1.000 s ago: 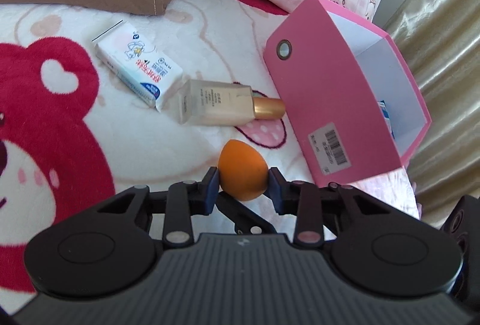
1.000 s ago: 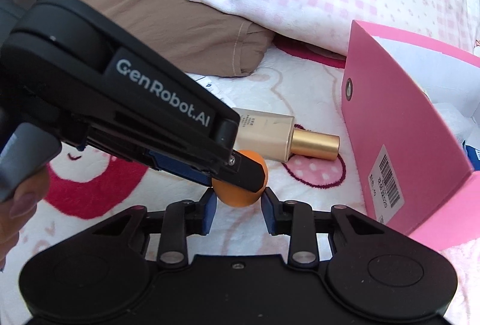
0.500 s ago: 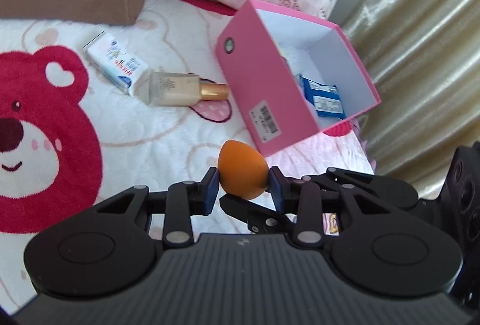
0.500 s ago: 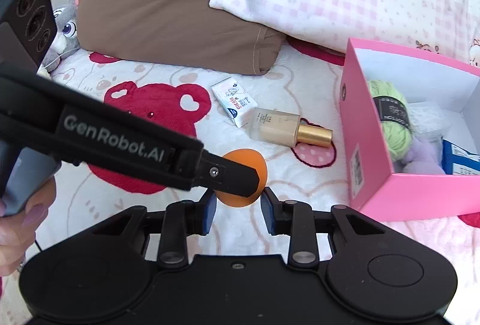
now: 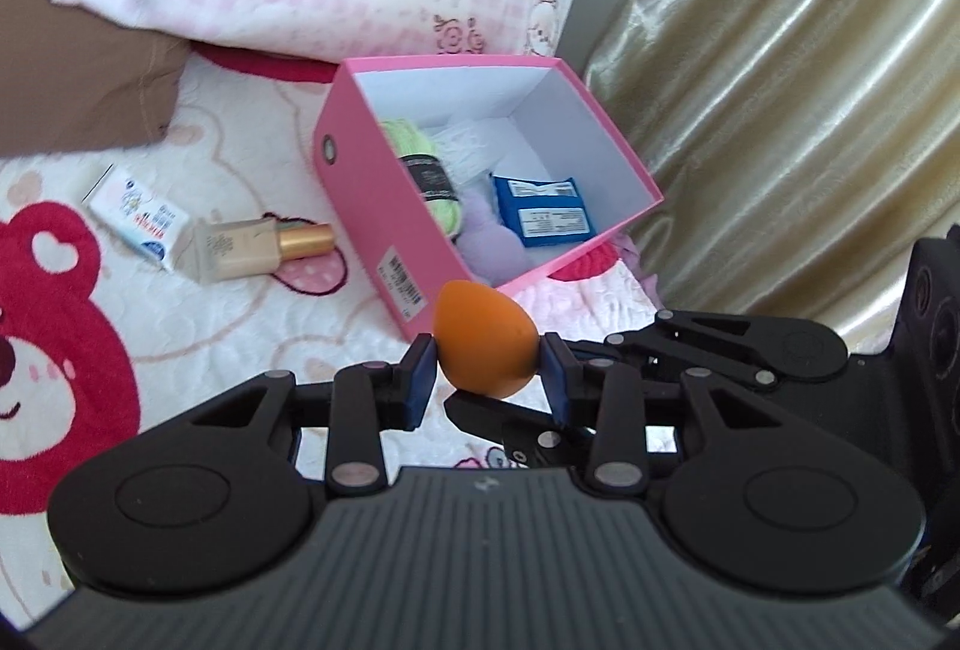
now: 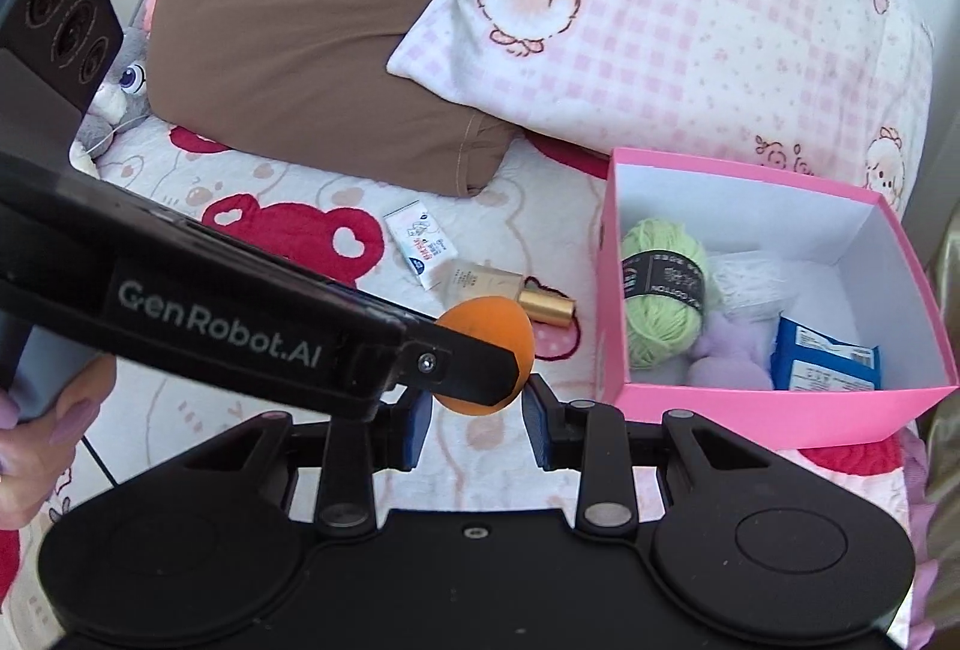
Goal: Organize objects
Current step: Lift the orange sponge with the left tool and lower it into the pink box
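My left gripper (image 5: 485, 385) is shut on an orange makeup sponge (image 5: 483, 345), held above the bed in front of the pink box (image 5: 384, 224). The sponge (image 6: 489, 332) also shows in the right wrist view, gripped by the left gripper's finger (image 6: 474, 371). My right gripper (image 6: 474, 425) is open and empty just below the sponge. The pink box (image 6: 780, 413) holds green yarn (image 6: 660, 308), a purple sponge (image 6: 729, 362) and a blue packet (image 6: 825, 359). A foundation bottle (image 5: 258, 251) and a white tissue pack (image 5: 138, 224) lie on the blanket left of the box.
A brown pillow (image 6: 312, 68) and a pink checked pillow (image 6: 690, 26) lie behind the box. A gold curtain (image 5: 798, 80) hangs right of the bed. A grey plush toy (image 6: 117, 92) sits at the far left. The blanket (image 5: 54, 350) has red bear prints.
Both grippers have risen and pulled back from the bed, with the sponge still in the left one. The box interior has come into view.
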### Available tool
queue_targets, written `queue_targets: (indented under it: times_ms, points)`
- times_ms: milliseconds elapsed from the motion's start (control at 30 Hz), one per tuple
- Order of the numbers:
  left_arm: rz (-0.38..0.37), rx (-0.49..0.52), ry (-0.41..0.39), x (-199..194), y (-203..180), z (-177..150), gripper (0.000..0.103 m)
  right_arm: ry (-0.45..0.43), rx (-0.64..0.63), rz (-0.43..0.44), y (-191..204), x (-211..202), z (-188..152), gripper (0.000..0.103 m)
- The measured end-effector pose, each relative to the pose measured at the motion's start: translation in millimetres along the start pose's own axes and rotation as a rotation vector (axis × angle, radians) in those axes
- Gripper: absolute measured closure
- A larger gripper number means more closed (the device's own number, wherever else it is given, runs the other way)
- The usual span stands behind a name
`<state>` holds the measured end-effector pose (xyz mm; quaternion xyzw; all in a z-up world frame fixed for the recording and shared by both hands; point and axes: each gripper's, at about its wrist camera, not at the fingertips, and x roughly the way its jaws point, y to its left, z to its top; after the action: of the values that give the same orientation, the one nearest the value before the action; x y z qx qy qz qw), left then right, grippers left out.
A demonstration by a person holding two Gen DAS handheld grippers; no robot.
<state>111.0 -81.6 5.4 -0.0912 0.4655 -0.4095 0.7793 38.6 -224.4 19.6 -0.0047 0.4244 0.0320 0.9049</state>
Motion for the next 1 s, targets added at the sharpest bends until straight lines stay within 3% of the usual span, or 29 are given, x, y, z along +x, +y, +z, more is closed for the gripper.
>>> queue_targets:
  times_ms: [367, 567, 733, 1000]
  points:
    - [-0.026, 0.045, 0.001, 12.5, -48.2, 28.5, 0.067, -0.015, 0.026, -0.003, -44.9, -33.4, 12.2, 0.065]
    - [-0.028, 0.043, 0.003, 32.8, -70.6, 59.4, 0.067, -0.035, 0.024, -0.014, -78.1, -39.5, 22.8, 0.065]
    - [-0.038, 0.013, -0.027, 61.9, -76.0, 86.2, 0.067, -0.070, 0.024, -0.030, -114.3, -30.0, 38.0, 0.065]
    - [-0.040, -0.089, 0.012, 137.4, -62.8, 119.5, 0.067, -0.011, 0.087, -0.056, -167.1, 17.5, 49.0, 0.065]
